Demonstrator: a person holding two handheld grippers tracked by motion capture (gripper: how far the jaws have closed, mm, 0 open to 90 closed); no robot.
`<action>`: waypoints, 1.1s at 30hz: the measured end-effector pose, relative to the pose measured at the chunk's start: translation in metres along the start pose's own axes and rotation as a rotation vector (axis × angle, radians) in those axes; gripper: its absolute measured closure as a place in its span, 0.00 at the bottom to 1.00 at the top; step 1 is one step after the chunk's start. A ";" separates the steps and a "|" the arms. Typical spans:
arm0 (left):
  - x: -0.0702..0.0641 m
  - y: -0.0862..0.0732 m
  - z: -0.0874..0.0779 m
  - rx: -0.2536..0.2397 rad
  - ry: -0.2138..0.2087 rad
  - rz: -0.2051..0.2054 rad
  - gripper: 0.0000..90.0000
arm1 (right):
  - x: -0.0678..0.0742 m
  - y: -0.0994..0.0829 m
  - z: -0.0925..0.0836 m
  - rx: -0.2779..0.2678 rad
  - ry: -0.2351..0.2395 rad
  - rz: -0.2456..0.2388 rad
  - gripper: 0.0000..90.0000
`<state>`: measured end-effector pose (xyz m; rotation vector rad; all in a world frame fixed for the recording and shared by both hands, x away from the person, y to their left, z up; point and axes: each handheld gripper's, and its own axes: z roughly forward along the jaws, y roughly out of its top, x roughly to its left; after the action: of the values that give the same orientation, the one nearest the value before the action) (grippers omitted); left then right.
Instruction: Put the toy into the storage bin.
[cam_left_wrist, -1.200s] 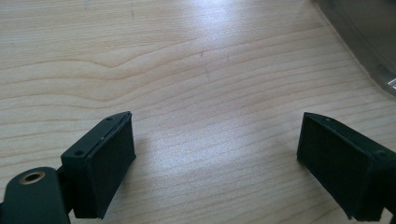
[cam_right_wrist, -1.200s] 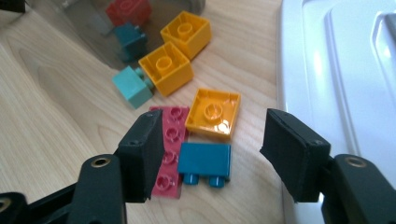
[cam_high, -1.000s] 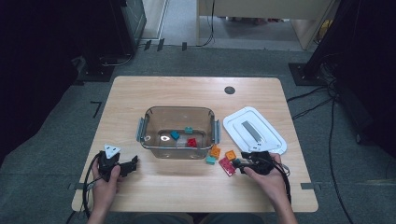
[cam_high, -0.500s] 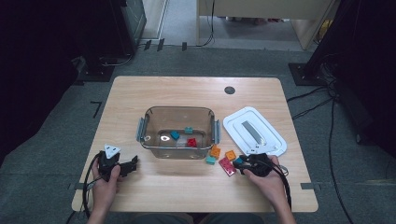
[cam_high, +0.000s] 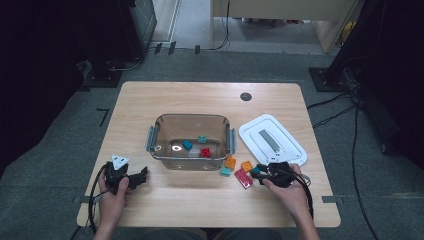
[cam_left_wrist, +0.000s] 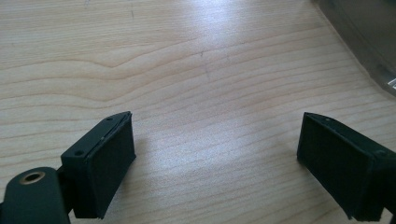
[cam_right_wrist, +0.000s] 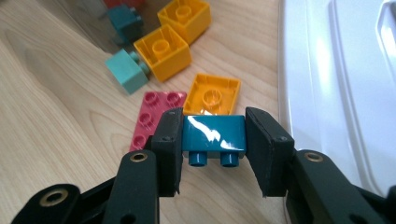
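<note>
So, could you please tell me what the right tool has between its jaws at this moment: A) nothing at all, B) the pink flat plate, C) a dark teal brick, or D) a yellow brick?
C: in the right gripper view the right tool has both pads pressed against the sides of a dark teal brick, studs pointing toward the camera.

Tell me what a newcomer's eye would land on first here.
First, the right gripper, whose jaws have just been closing and now clamp a dark teal toy brick at the table's near right. Next, the loose orange bricks and pink flat plate beyond it, beside the clear glass container mid-table. The left gripper stands open over bare wood.
</note>
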<state>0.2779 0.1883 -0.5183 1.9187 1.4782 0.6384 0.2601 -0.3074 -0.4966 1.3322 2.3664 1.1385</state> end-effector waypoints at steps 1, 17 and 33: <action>0.000 0.000 0.000 0.000 0.000 0.000 0.12 | 0.000 0.002 -0.001 -0.005 0.004 0.002 0.66; 0.000 0.000 0.000 0.000 0.000 0.000 0.12 | 0.000 0.029 -0.019 -0.034 0.019 -0.010 0.66; 0.000 0.000 0.000 0.000 0.000 0.000 0.12 | 0.011 0.077 -0.032 -0.054 0.034 -0.069 0.66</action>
<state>0.2779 0.1884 -0.5183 1.9188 1.4780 0.6388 0.2871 -0.2929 -0.4187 1.2135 2.3680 1.2059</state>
